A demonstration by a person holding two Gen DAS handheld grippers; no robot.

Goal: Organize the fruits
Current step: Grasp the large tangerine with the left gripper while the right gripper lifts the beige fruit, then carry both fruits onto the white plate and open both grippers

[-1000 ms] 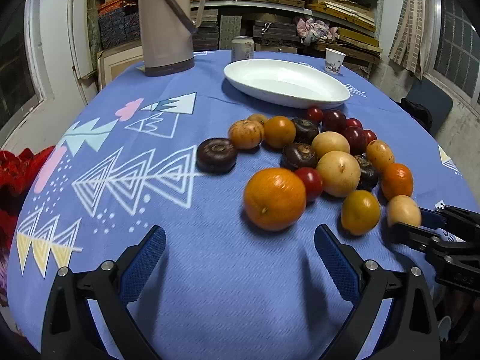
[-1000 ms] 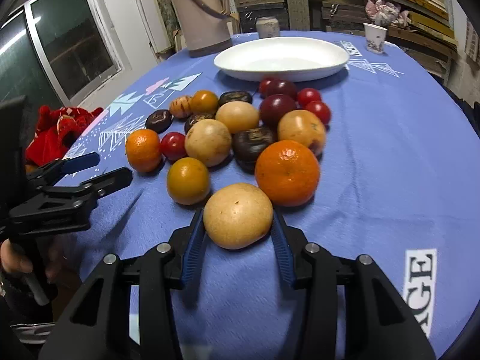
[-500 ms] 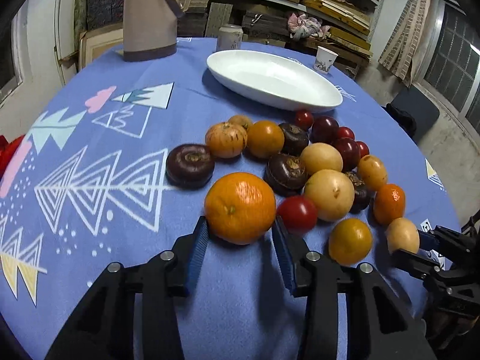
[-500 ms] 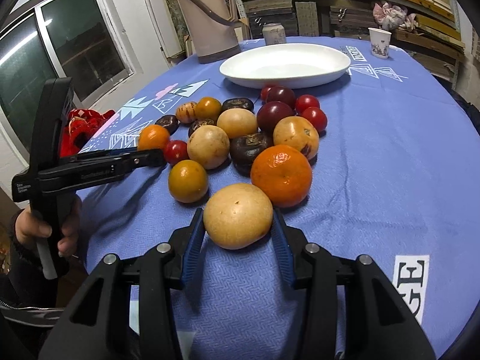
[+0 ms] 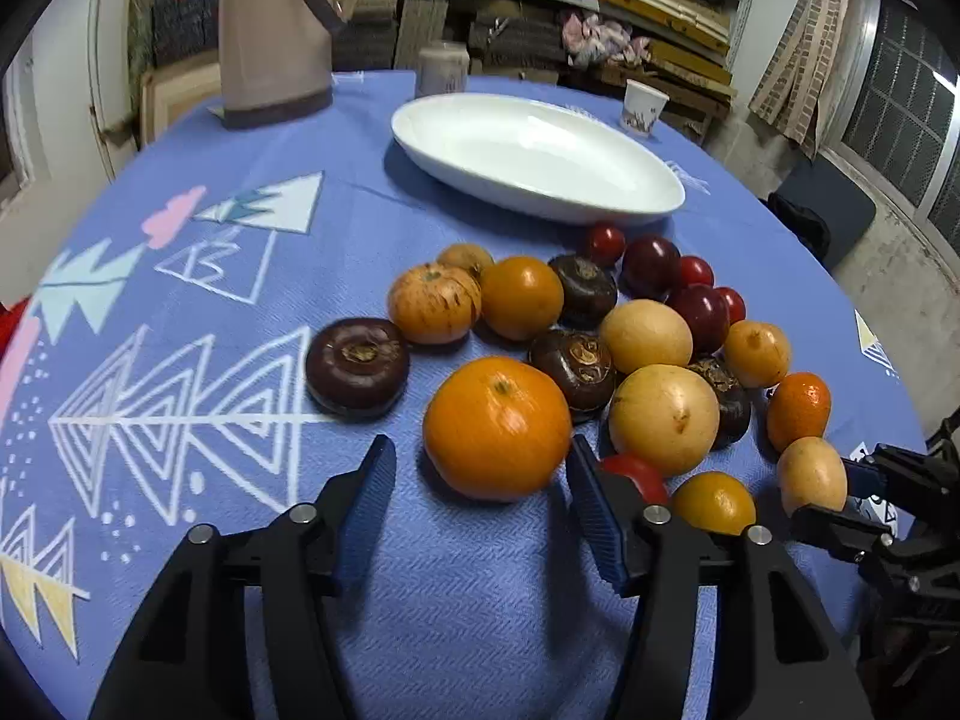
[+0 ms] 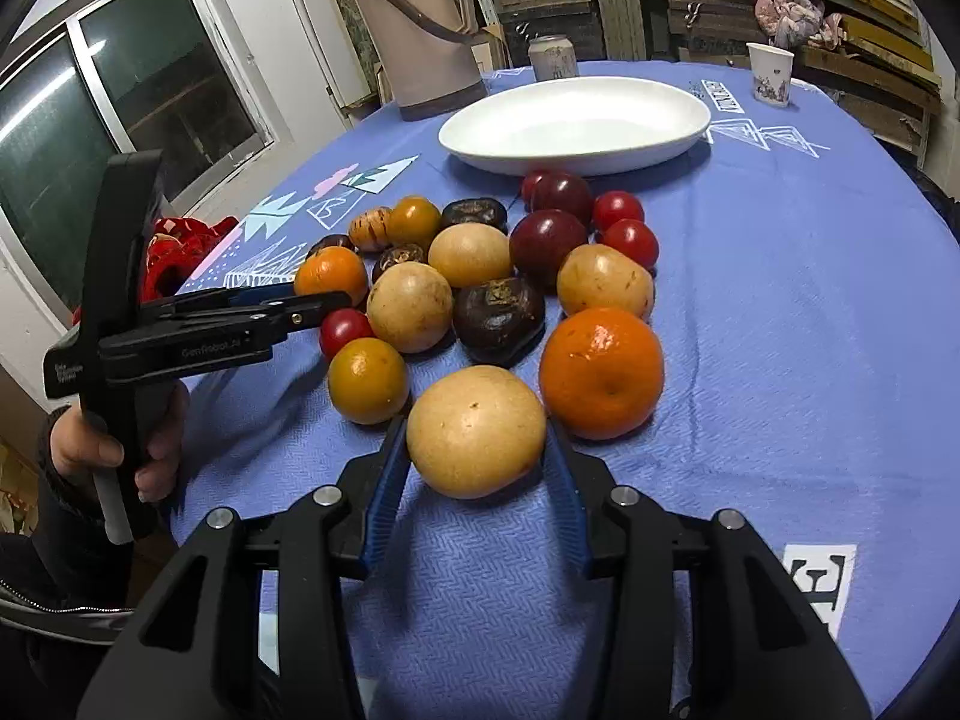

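A pile of mixed fruit lies on the blue tablecloth before a white oval plate (image 5: 534,156), which also shows in the right wrist view (image 6: 576,120). My left gripper (image 5: 480,468) is open, its pads on either side of a big orange (image 5: 497,427), with a gap on the left side. My right gripper (image 6: 477,450) is shut on a tan round fruit (image 6: 477,429) at the near edge of the pile. In the right wrist view the left gripper (image 6: 312,306) reaches in from the left beside the orange (image 6: 331,275).
A beige thermos jug (image 5: 273,30), a can (image 5: 443,67) and a paper cup (image 5: 643,107) stand behind the plate. Dark brown, red and yellow fruits (image 5: 645,336) crowd the pile. The table edge drops off at right. A red cloth (image 6: 180,252) lies off the table at left.
My left gripper moved forward onto the big orange, closed around it, then widened a little. My right gripper stayed shut on the tan fruit.
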